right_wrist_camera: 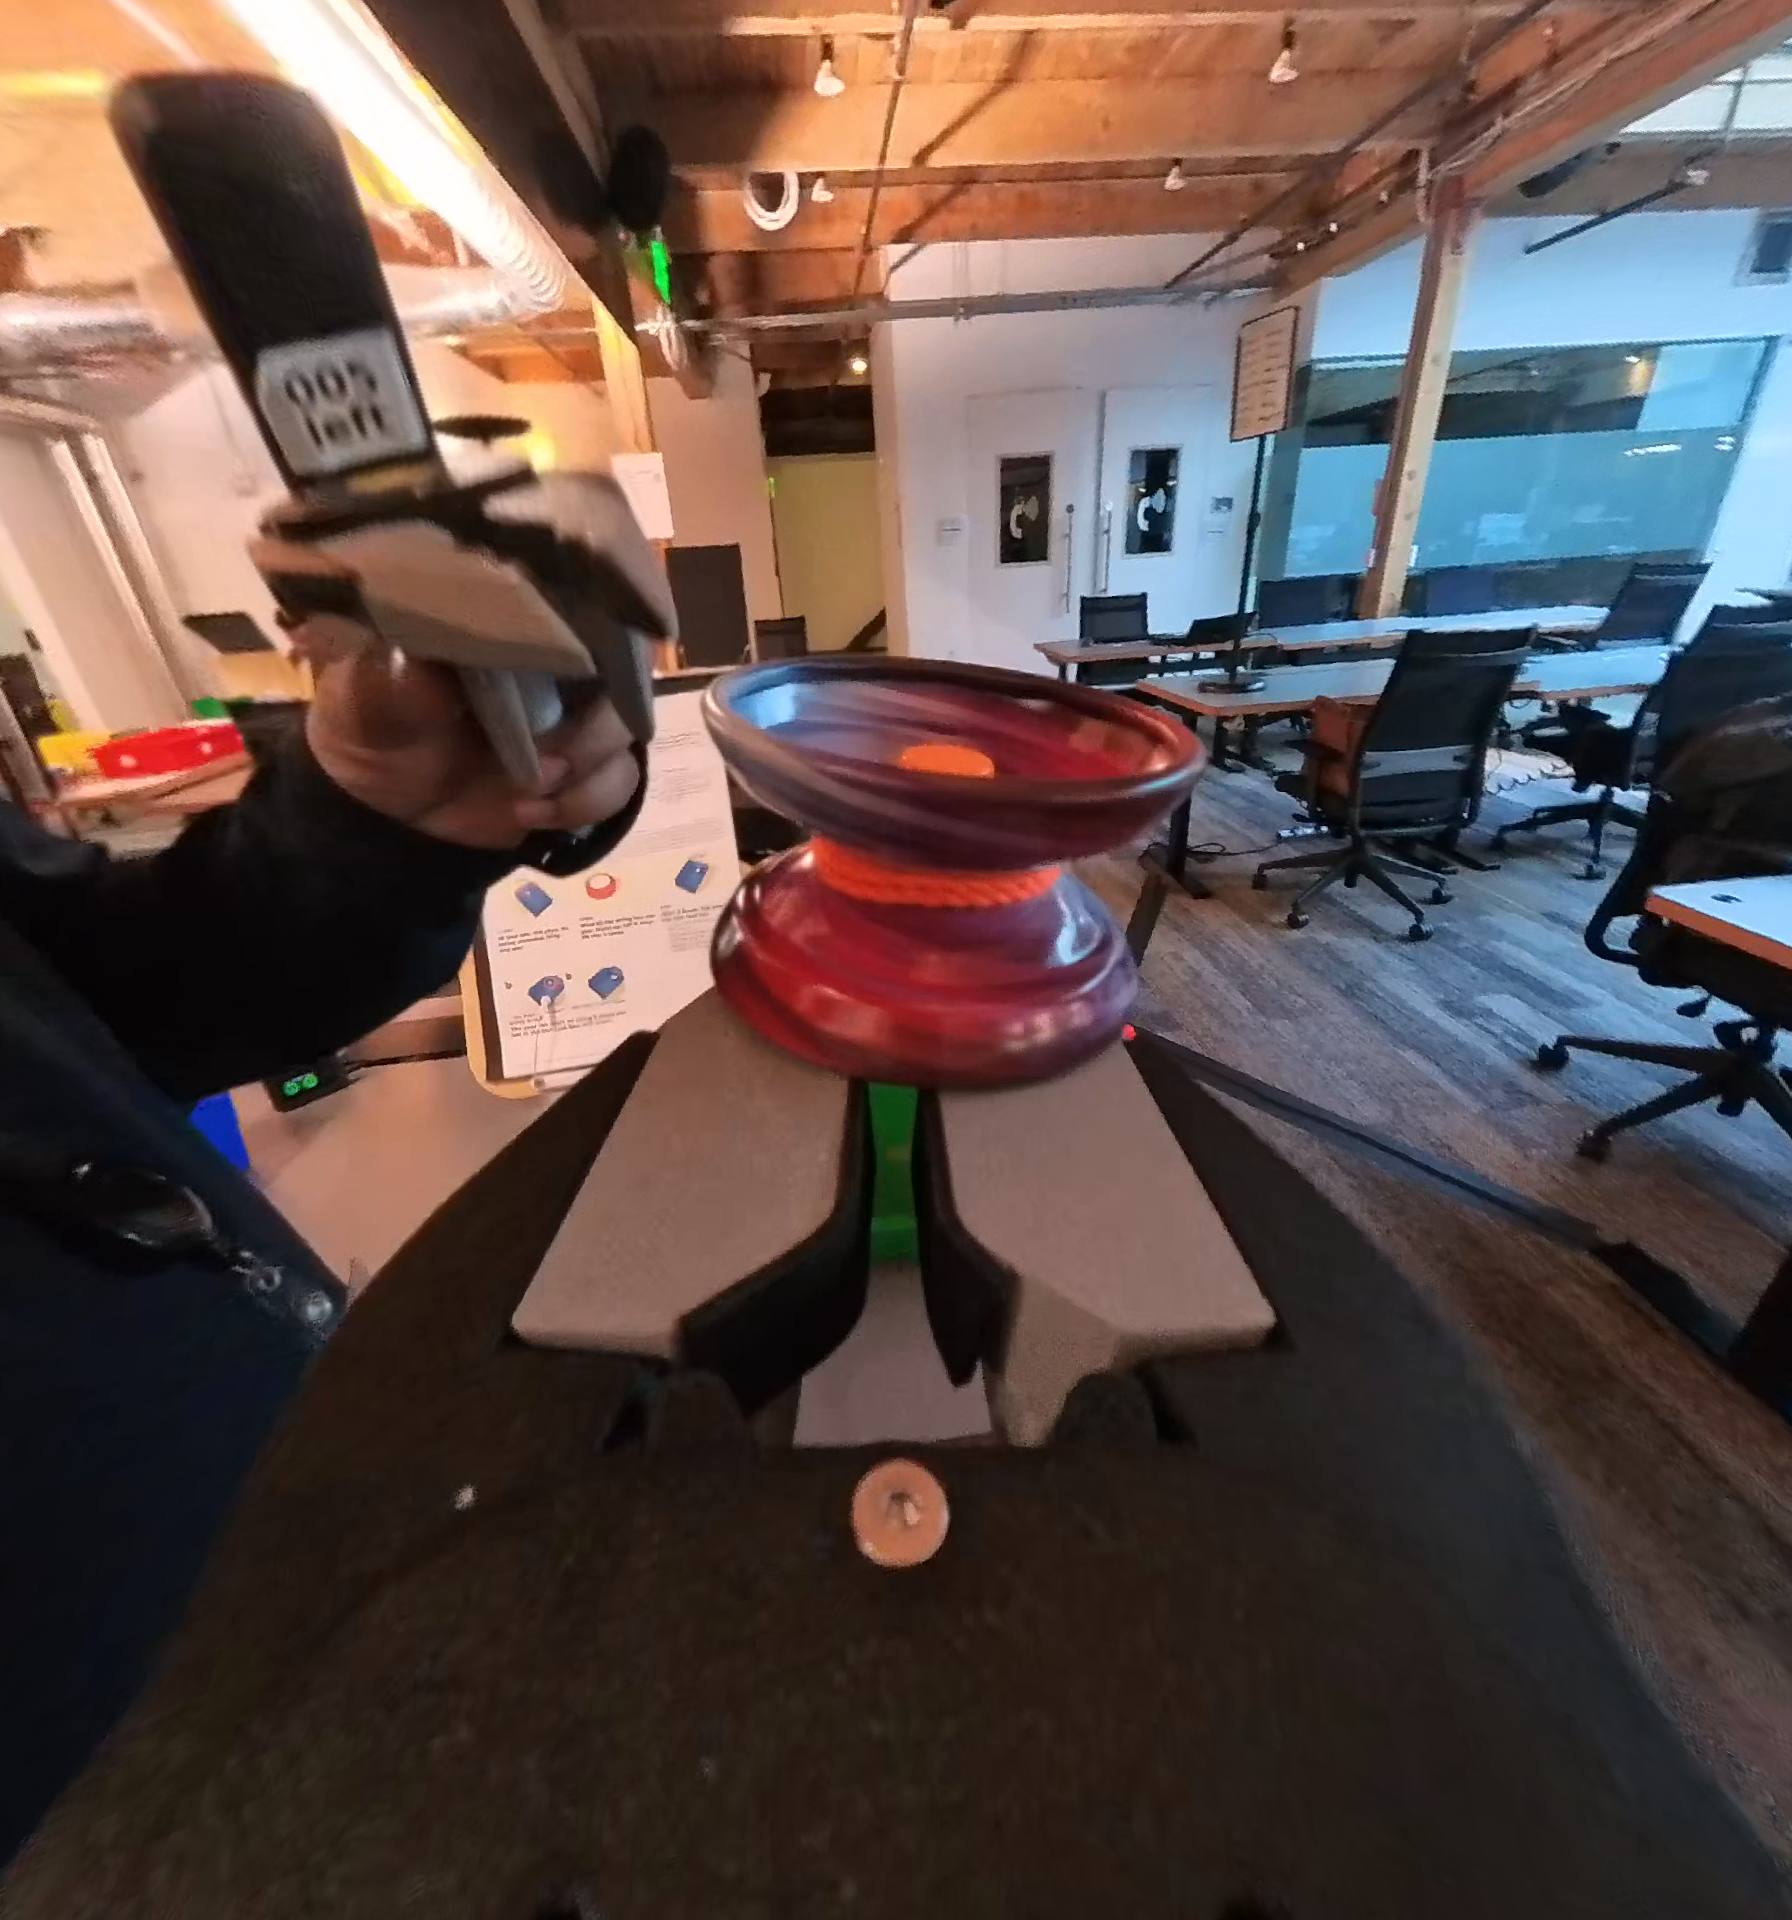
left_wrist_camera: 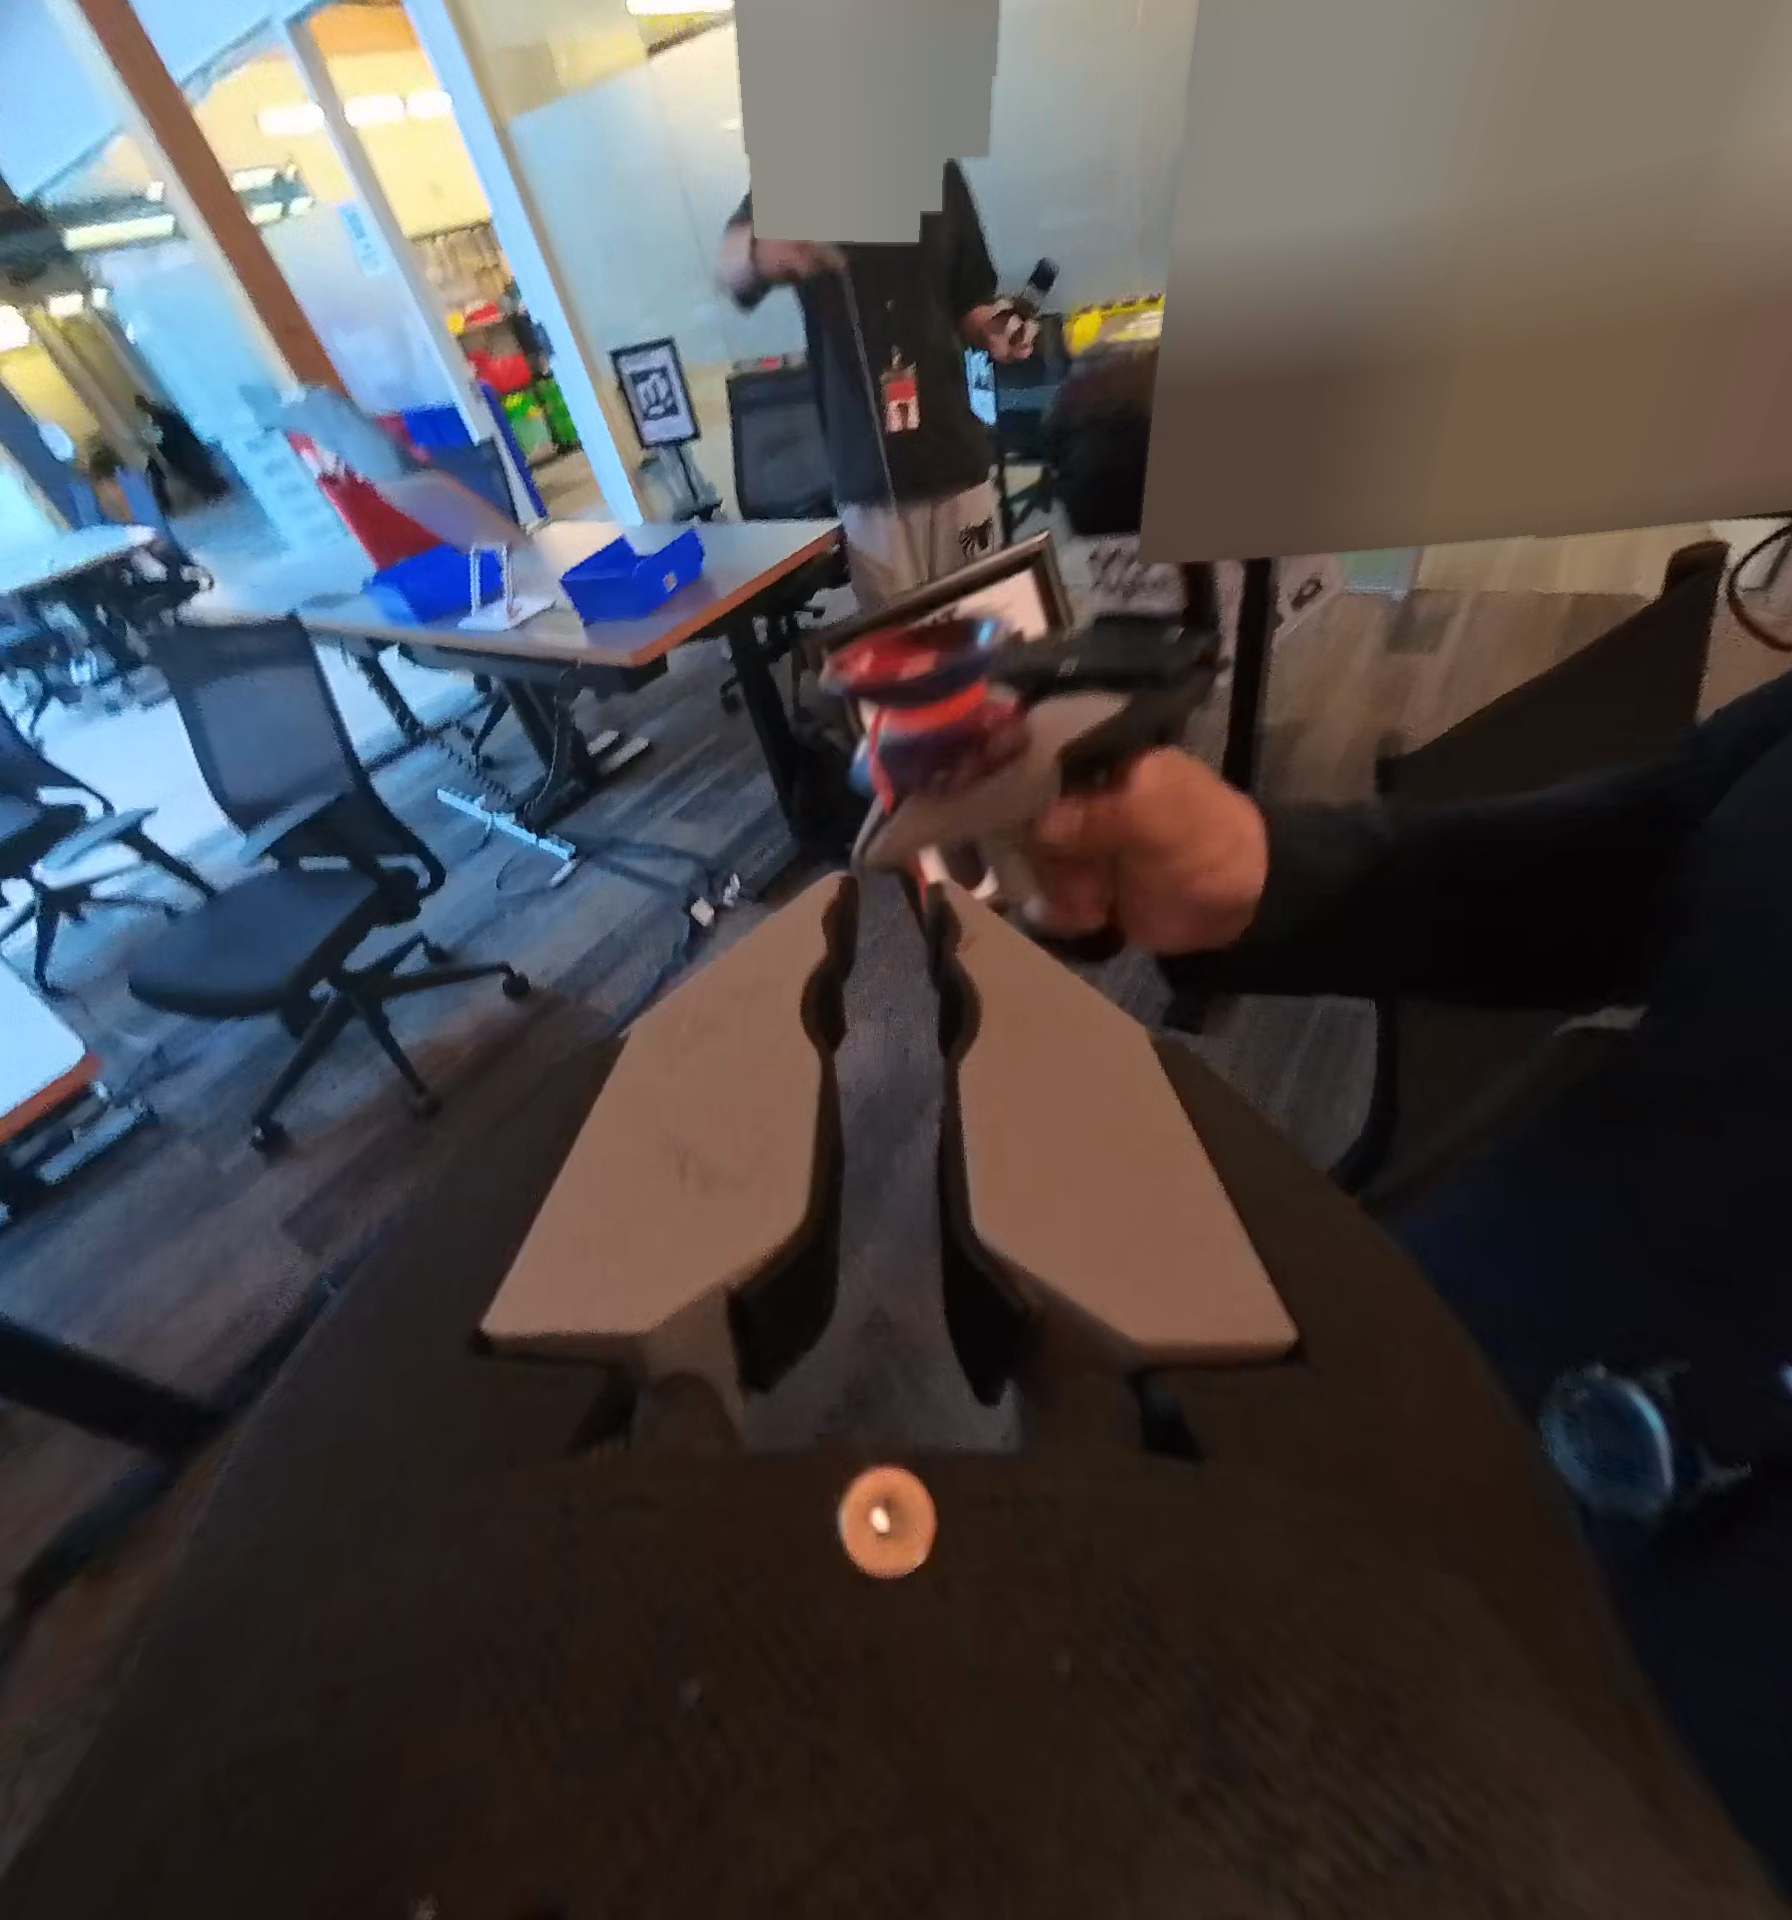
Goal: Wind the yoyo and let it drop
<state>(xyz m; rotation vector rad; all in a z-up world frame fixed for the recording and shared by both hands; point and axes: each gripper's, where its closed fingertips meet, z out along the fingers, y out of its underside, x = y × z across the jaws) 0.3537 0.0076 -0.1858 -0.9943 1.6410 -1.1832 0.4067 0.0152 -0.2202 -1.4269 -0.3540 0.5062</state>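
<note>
Ahead and to the left of the left gripper stands a wood-edged grey surface. Directly on it lie two blue plastic bins with a small clear stand between them. Grey plank floor lies below, carrying black mesh office chairs.

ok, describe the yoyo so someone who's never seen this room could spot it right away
In the right wrist view, start at the two grey jaws of the right gripper in the foreground. The yoyo sits right at their tips, its two flared halves stacked one above the other. Nothing else nearby is dark red and purple with orange string wound round its narrow waist.
</note>
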